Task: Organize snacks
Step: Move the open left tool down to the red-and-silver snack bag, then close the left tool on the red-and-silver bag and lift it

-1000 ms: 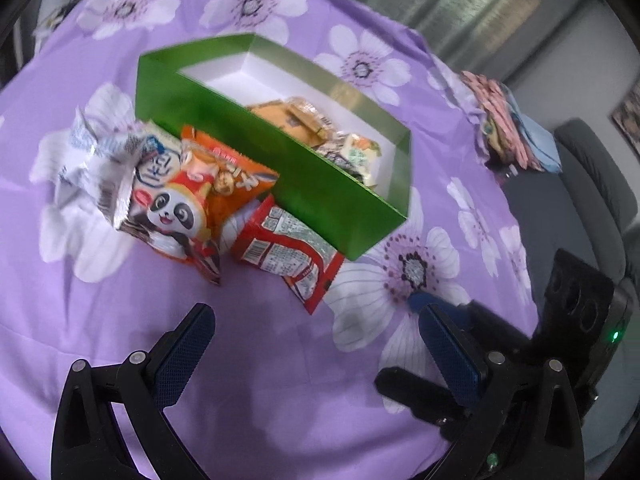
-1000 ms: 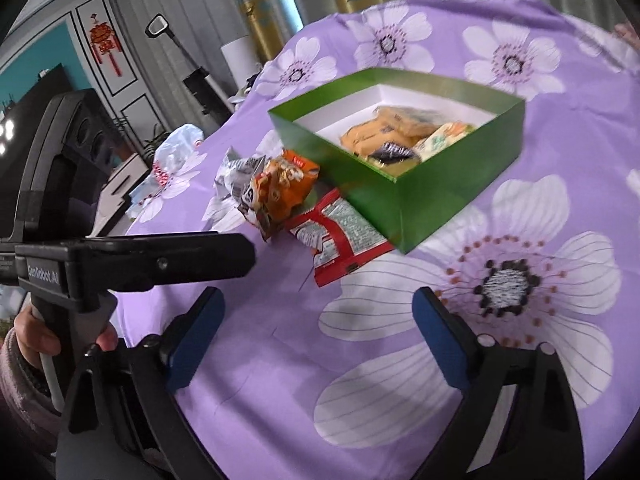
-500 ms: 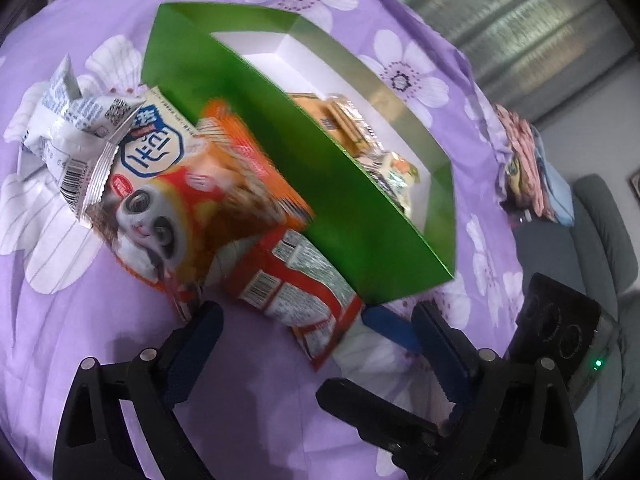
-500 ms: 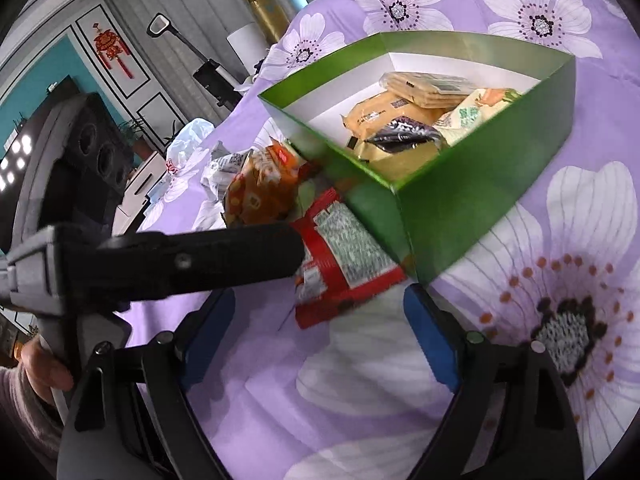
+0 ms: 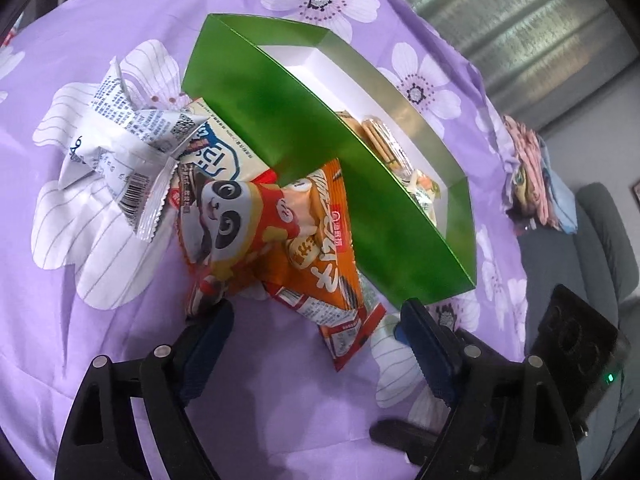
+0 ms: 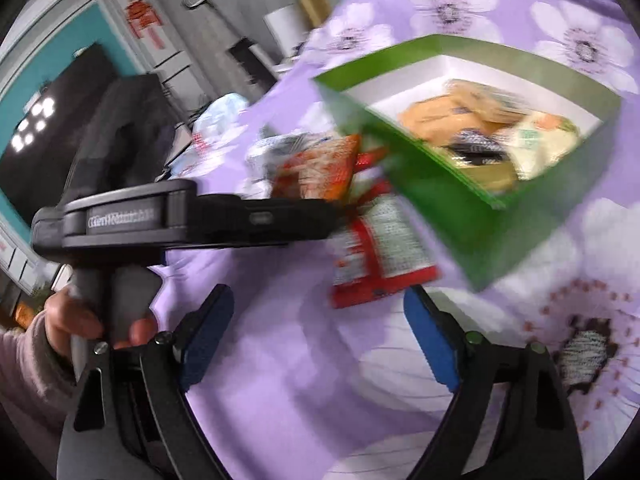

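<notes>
Two grippers are sitting low over the purple floral cloth [image 5: 100,360], both aimed at the snack pile beside the green box [image 5: 288,128]. Left gripper [image 5: 310,322] is sitting wide; its jaws have just been closing in, and the lower end of the pile is lying between the blue pads [image 5: 208,340] without either pad pressing on it, so nothing is being gripped. The left pad is sitting right at the bottom corner of the panda pack [image 5: 224,216]; touching or not, can't tell. Orange pack [image 5: 320,240] is lying partly on the panda pack and leaning against the box's near wall. Red pack [image 5: 344,332] is poking out from under the orange one, its corner pointing between the pads. Silver wrapper [image 5: 120,152] is lying crumpled at the far-left end of the pile, overlapping the panda pack. Inside the box, biscuits [image 5: 380,136] and a pale pack [image 5: 424,188] are lying along the white floor. Right gripper [image 6: 316,320] is also standing released, nothing between its pads, with the red pack [image 6: 380,248] just ahead of its tips and the box corner [image 6: 472,240] beside that. The right view is motion-blurred, so labels aren't readable. It is showing the left gripper's body [image 6: 168,216] crossing in front of the pile, with a hand [image 6: 80,320] in a pale sleeve wrapping the grip. More packs are lying in the box [image 6: 480,136] there: orange, dark, and pale ones.
</notes>
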### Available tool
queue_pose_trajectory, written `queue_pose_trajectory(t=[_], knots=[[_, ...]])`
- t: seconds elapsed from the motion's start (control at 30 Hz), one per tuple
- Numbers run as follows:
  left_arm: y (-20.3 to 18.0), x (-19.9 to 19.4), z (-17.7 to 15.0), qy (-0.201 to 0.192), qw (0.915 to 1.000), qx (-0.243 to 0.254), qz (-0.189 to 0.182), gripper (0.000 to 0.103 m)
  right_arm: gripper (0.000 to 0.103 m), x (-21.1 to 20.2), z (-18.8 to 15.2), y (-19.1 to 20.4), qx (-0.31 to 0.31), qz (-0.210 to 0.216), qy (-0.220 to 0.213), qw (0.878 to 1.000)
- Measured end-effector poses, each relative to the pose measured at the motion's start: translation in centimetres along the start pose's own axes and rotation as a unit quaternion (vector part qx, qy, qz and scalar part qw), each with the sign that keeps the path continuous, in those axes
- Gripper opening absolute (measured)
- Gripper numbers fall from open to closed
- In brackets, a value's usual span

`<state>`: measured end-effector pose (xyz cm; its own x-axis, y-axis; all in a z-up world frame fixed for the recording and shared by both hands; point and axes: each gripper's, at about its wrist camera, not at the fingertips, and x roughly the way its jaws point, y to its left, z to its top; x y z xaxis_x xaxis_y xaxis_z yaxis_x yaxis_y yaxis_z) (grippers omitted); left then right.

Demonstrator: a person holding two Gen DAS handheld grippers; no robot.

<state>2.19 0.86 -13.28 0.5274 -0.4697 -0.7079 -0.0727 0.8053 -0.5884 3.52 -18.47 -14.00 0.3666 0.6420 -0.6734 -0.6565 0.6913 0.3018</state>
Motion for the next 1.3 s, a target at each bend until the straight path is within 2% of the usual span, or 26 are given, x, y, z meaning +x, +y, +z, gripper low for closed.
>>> queue_pose_trajectory(t=[0.1, 0.27, 0.37, 0.43, 0.6, 0.63, 0.73, 0.87, 0.9, 0.97, 1.1, 1.17, 1.23, 1.3], knots=[[-0.3, 0.1, -0.1, -0.001, 1.0000, 0.000, -0.006, 0.086, 0.088, 0.3, 0.4, -0.7, 0.010, -0.003, -0.010, 1.000], [-0.4, 0.0, 0.2, 0.002, 0.9999, -0.001, -0.011, 0.086, 0.089, 1.8, 1.9, -0.4, -0.009, -0.028, -0.019, 0.999], [-0.1, 0.0, 0.2, 0.011, 0.9999, -0.002, -0.009, 0.086, 0.097, 2.9, 2.2, -0.8, 0.000, -0.010, -0.003, 1.000], [0.2, 0.1, 0.2, 0.017, 0.9998, -0.002, -0.011, 0.086, 0.097, 3.0, 2.3, -0.7, 0.002, -0.011, 0.004, 1.000], [0.0, 0.0, 0.0, 0.018, 0.9998, 0.006, -0.012, 0.086, 0.094, 2.2, 1.6, 0.2, 0.014, 0.098, 0.031, 0.995], [0.0, -0.1, -0.1, 0.017, 0.9998, 0.009, -0.009, 0.086, 0.093, 1.8, 1.5, 0.4, 0.015, 0.098, 0.025, 0.995], [-0.1, -0.1, -0.3, 0.015, 0.9998, 0.014, -0.003, 0.085, 0.095, 1.6, 1.5, 0.1, 0.011, 0.041, 0.018, 0.999], [-0.4, 0.0, -1.0, 0.012, 0.9994, 0.030, 0.011, 0.084, 0.082, 3.2, 1.4, 0.3, -0.014, 0.023, 0.049, 0.998], [-0.5, 0.1, -1.1, 0.011, 0.9993, 0.032, 0.015, 0.075, 0.081, 3.3, 1.4, 0.3, -0.021, 0.018, 0.049, 0.998], [-0.7, 0.4, -1.3, 0.013, 0.9987, 0.037, 0.032, 0.057, 0.071, 3.5, 1.6, 0.5, -0.022, 0.022, 0.049, 0.998], [-0.5, 0.6, -1.5, 0.009, 0.9984, 0.039, 0.039, 0.055, 0.059, 4.2, 1.5, 1.3, -0.045, 0.002, 0.056, 0.997], [-0.4, 0.7, -1.6, 0.008, 0.9982, 0.040, 0.045, 0.051, 0.045, 4.3, 1.4, 1.3, -0.041, -0.002, 0.056, 0.998], [-0.5, 0.7, -1.8, 0.010, 0.9980, 0.044, 0.045, 0.049, 0.039, 3.9, 1.0, 1.3, -0.037, -0.004, 0.055, 0.998], [-0.8, 0.5, -2.2, 0.010, 0.9973, 0.055, 0.049, 0.049, 0.038, 3.5, 0.5, 1.5, -0.036, -0.007, 0.051, 0.998]])
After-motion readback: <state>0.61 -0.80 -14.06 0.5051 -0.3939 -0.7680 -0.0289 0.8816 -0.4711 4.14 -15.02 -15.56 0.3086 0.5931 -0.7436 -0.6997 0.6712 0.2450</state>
